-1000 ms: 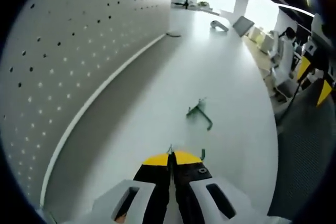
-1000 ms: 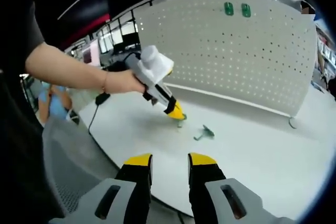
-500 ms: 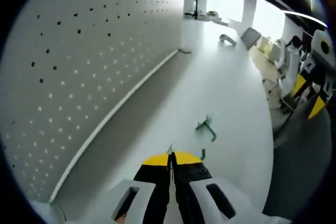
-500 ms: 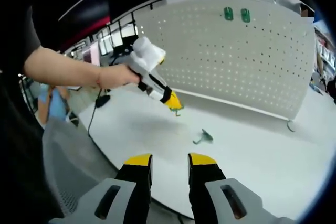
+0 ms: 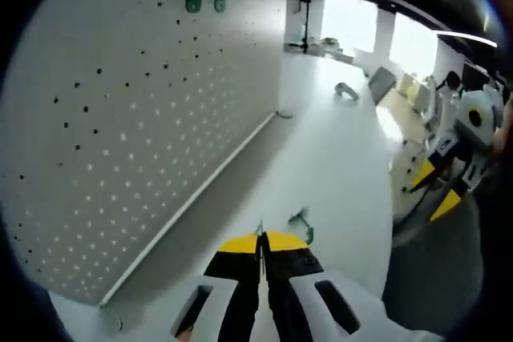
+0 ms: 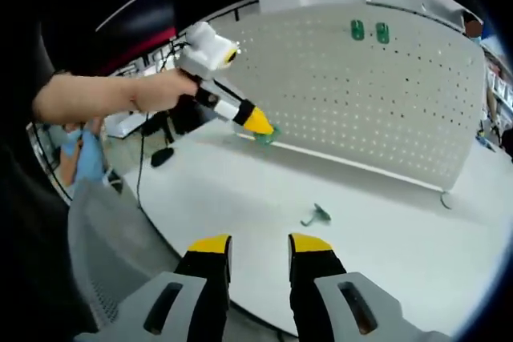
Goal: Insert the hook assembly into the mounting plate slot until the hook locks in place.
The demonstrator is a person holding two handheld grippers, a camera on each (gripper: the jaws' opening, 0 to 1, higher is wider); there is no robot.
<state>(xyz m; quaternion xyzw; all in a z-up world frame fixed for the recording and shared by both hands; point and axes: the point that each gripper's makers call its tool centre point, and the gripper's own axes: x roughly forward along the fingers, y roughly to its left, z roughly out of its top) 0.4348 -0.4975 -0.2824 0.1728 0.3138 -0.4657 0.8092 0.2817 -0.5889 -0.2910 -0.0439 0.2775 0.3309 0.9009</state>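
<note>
text: none legible | labels: none; brands: none | numbers, signs: none readable

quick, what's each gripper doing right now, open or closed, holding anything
Left gripper: closed on a green hook, raised toward the pegboard.
Right gripper: open, holding nothing.

One hook on the table, before the pegboard.

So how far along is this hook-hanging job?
Two green hooks already hang high on the pegboard. The left gripper, shut on a third hook, is raised near the board, not yet inserted. Another hook lies on the table; the right gripper is open.
</note>
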